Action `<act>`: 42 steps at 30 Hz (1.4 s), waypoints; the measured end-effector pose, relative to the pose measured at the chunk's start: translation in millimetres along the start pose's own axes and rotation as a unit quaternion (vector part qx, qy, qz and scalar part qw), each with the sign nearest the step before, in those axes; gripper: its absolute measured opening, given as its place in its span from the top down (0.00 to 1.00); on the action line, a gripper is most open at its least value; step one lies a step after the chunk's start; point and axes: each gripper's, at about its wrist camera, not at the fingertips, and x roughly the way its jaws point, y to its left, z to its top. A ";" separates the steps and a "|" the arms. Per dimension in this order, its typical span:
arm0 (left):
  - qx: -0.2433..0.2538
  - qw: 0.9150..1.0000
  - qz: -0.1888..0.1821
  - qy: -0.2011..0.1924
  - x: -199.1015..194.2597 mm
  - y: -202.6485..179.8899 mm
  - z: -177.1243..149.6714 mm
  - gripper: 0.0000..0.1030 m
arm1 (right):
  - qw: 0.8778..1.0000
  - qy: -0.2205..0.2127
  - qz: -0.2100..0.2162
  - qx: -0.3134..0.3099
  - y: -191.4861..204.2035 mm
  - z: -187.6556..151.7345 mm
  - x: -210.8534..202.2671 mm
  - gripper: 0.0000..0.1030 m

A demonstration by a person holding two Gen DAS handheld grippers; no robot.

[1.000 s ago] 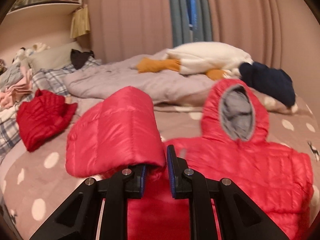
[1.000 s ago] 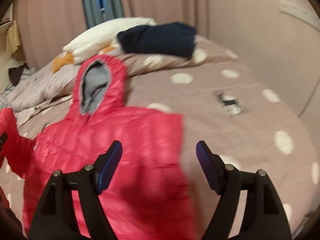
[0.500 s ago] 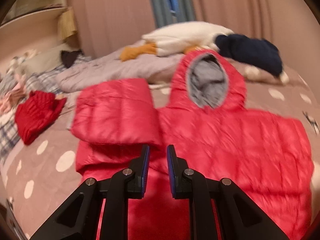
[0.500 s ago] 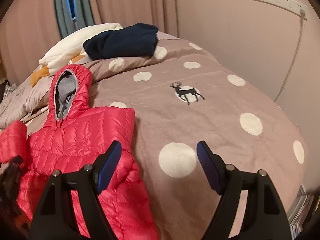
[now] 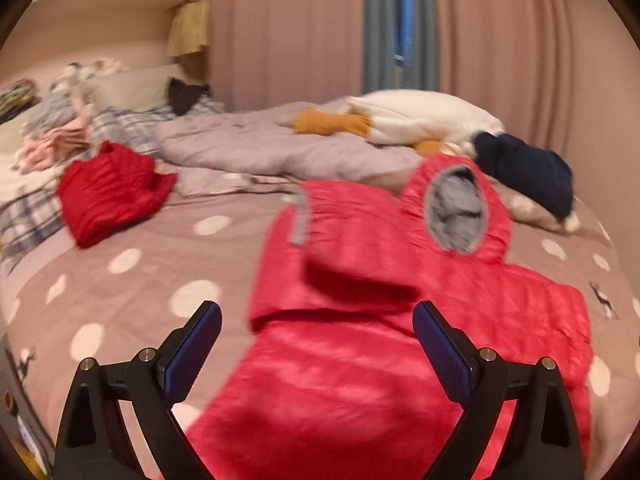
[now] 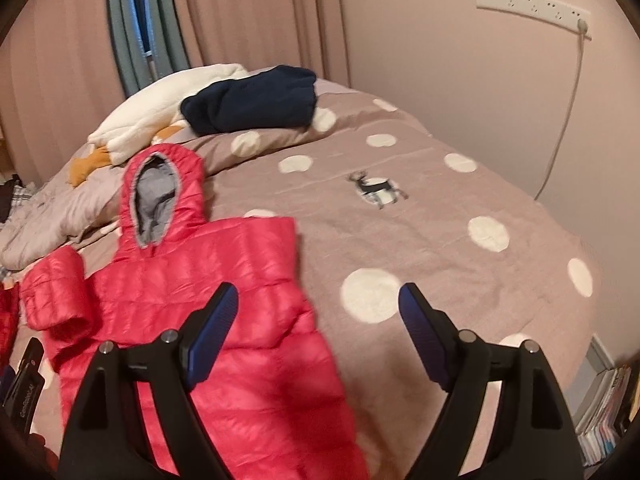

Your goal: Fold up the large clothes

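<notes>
Spotted bedding (image 6: 460, 248) carries your red hooded jacket (image 5: 400, 340) below the left tongs (image 5: 316, 350), jaws just sprung wide, holding nothing. Right tongs (image 6: 318, 330) gape empty; navy garment (image 6: 252, 100) lies beyond.

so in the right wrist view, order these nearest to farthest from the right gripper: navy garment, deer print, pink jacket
1. pink jacket: nearest, under the left jaw of the right gripper.
2. deer print: mid-bed, ahead and slightly right.
3. navy garment: farthest, at the far end of the bed on the spotted pillow.
</notes>
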 end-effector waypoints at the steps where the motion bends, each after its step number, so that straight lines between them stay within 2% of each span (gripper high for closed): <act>1: -0.005 1.000 0.013 0.000 2.1 4.9 -1.2 0.07 | 1.000 0.003 0.004 -0.002 3.9 -2.9 -0.8 0.19; 3: -0.013 0.999 0.034 0.005 7.9 16.4 -3.9 0.07 | 1.000 0.004 0.007 -0.010 11.6 -7.8 -2.4 0.19; 7: -0.037 0.998 0.049 0.026 17.6 41.9 -8.8 0.07 | 0.999 0.000 0.013 -0.032 24.8 -15.8 -6.3 0.19; 12: -0.083 0.992 0.086 0.029 21.0 76.7 -11.1 0.07 | 0.999 -0.003 0.024 -0.042 34.0 -20.6 -9.2 0.19; 15: -0.073 0.993 0.091 0.026 21.6 87.5 -12.7 0.07 | 0.998 0.001 0.031 -0.046 38.7 -24.5 -9.1 0.18; 18: -0.066 0.990 0.126 0.016 21.9 102.2 -14.1 0.07 | 0.997 0.003 0.034 -0.063 49.0 -27.1 -10.8 0.18; 23: -0.111 0.984 0.135 0.033 32.7 141.4 -15.3 0.07 | 0.988 -0.009 0.049 -0.144 102.3 -33.3 -14.5 0.14; 26: -0.117 0.981 0.150 0.032 41.1 155.6 -16.1 0.07 | 0.979 -0.007 0.074 -0.189 145.5 -36.9 -10.2 0.12; 31: -0.127 0.979 0.158 0.038 53.8 171.9 -23.1 0.07 | 0.960 0.008 0.112 -0.255 228.9 -42.0 7.6 0.11; 34: -0.124 0.979 0.157 0.038 59.8 175.2 -29.3 0.07 | 0.946 0.028 0.127 -0.296 280.1 -47.3 26.7 0.09; 37: -0.120 0.979 0.154 0.054 74.3 174.9 -33.4 0.07 | 0.934 0.039 0.130 -0.329 321.7 -59.0 44.0 0.09; 39: -0.116 0.981 0.145 0.062 82.3 172.8 -35.6 0.07 | 0.930 0.038 0.130 -0.340 333.7 -63.0 54.1 0.10; 41: -0.114 0.982 0.136 0.071 88.2 171.5 -37.2 0.07 | 0.936 0.051 0.125 -0.324 336.7 -64.4 62.5 0.10; 42: -0.113 0.982 0.134 0.074 89.7 171.0 -37.5 0.07 | 0.939 0.053 0.149 -0.305 332.5 -62.4 63.3 0.09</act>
